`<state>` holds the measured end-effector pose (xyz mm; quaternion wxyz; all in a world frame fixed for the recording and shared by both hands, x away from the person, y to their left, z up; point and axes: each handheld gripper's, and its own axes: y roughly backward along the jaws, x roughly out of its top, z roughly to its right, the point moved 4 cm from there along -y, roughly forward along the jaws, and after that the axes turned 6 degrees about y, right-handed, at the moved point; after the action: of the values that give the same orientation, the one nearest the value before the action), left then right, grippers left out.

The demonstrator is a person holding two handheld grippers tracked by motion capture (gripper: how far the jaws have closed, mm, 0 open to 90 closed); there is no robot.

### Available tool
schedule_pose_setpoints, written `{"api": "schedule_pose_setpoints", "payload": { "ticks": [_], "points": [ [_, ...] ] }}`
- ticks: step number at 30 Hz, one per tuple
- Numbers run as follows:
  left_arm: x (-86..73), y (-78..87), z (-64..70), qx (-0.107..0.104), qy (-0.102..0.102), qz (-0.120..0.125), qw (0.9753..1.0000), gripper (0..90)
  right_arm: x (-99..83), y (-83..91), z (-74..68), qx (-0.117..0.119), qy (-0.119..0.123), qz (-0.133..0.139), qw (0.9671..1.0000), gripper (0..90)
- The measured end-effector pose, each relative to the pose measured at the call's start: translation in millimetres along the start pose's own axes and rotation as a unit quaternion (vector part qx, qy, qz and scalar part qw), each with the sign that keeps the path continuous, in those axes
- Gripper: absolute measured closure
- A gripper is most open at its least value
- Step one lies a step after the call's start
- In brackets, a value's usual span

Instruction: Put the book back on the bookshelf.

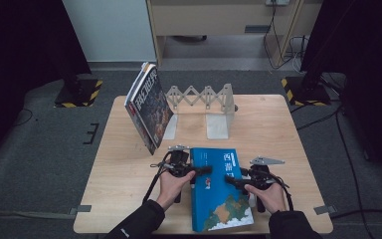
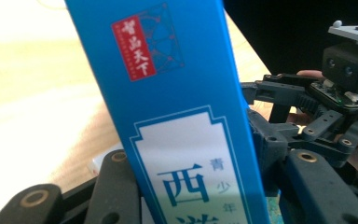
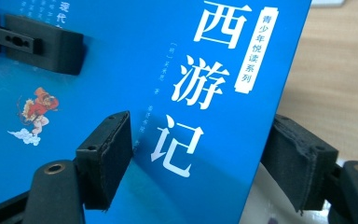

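High view, two books, one blue book gripped by left claw and right claw, one bookend.

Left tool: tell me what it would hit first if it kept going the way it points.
Probably the right tool, facing it across the blue book that the left tool grips; depth is unclear.

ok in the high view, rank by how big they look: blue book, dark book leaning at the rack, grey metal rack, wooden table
1. light wooden table
2. blue paperback book
3. dark-covered leaning book and grey metal accordion rack: they look alike, and both sit farther back, so unranked.
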<state>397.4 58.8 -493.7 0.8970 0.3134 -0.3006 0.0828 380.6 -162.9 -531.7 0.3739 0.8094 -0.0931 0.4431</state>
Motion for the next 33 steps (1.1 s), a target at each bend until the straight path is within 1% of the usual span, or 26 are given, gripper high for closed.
{"api": "schedule_pose_setpoints", "payload": {
  "ticks": [3,5,6,7,9,12,13,14,17,20,21,23,24,25,26,28,30,31,33],
  "points": [
    [3.8,4.2,2.2,0.001,-0.006,0.01,0.9999,55.7,4.7,1.0,0.6,0.001,0.003,0.019,0.9998,31.0],
    [5.9,6.0,3.1,-0.001,-0.007,0.015,0.9999,56.3,7.3,2.4,1.7,0.001,0.006,0.025,0.9997,33.7],
    [7.0,6.7,4.1,-0.001,-0.007,0.017,0.9998,56.6,9.0,3.1,1.1,0.002,0.002,0.027,0.9996,34.4],
    [8.5,7.5,4.9,-0.002,-0.01,0.019,0.9998,56.9,10.4,3.6,1.6,0.0,0.008,0.029,0.9995,34.6],
    [11.5,9.3,8.2,-0.002,-0.012,0.028,0.9995,57.5,13.1,4.8,1.4,-0.001,0.007,0.036,0.9993,35.8],
    [15.5,12.7,14.7,-0.006,-0.03,0.041,0.9987,58.1,18.3,9.3,1.9,0.0,0.011,0.05,0.9987,38.7],
    [16.3,13.5,16.8,-0.007,-0.034,0.046,0.9983,58.2,19.7,10.8,1.6,0.001,0.008,0.058,0.9983,39.0],
    [16.8,14.0,18.6,-0.008,-0.034,0.049,0.9982,58.3,20.5,11.7,1.6,0.001,0.012,0.064,0.9978,39.1],
    [16.2,13.0,20.3,-0.006,-0.038,0.054,0.9978,58.0,21.2,13.3,0.2,0.003,0.014,0.069,0.9975,39.3],
    [16.0,12.4,19.2,-0.01,-0.037,0.056,0.9977,57.7,20.9,13.5,-0.8,0.003,0.02,0.071,0.9973,40.1],
    [16.0,11.6,19.1,-0.011,-0.037,0.057,0.9976,57.6,21.0,13.5,-1.4,0.003,0.016,0.073,0.9972,40.4],
    [15.9,8.8,18.8,-0.017,-0.035,0.057,0.9976,57.1,20.9,13.6,-1.9,0.008,0.019,0.074,0.9971,41.9],
    [15.5,7.1,19.0,-0.023,-0.027,0.057,0.9978,56.9,21.1,13.4,-3.2,0.012,0.021,0.073,0.997,42.6],
    [14.4,6.8,19.0,-0.031,-0.02,0.058,0.9976,54.8,21.2,12.8,-5.2,0.015,0.023,0.071,0.9971,42.6],
    [13.4,6.4,18.6,-0.03,-0.021,0.058,0.9976,55.4,20.8,12.3,-6.6,0.014,0.026,0.064,0.9975,42.5],
    [13.1,7.1,17.3,-0.032,-0.01,0.064,0.9974,57.6,19.4,12.6,-6.0,0.015,0.025,0.066,0.9974,42.9],
    [13.2,8.3,17.5,-0.032,-0.007,0.064,0.9975,58.9,19.6,13.9,-6.0,0.017,0.026,0.064,0.9974,42.9],
    [13.7,9.0,18.0,-0.032,-0.006,0.064,0.9974,59.2,19.6,14.4,-5.8,0.018,0.028,0.066,0.9973,42.9],
    [15.8,11.6,19.0,-0.032,-0.013,0.06,0.9976,59.7,19.7,14.8,-5.6,0.023,0.03,0.07,0.9968,42.8]
  ]
}}
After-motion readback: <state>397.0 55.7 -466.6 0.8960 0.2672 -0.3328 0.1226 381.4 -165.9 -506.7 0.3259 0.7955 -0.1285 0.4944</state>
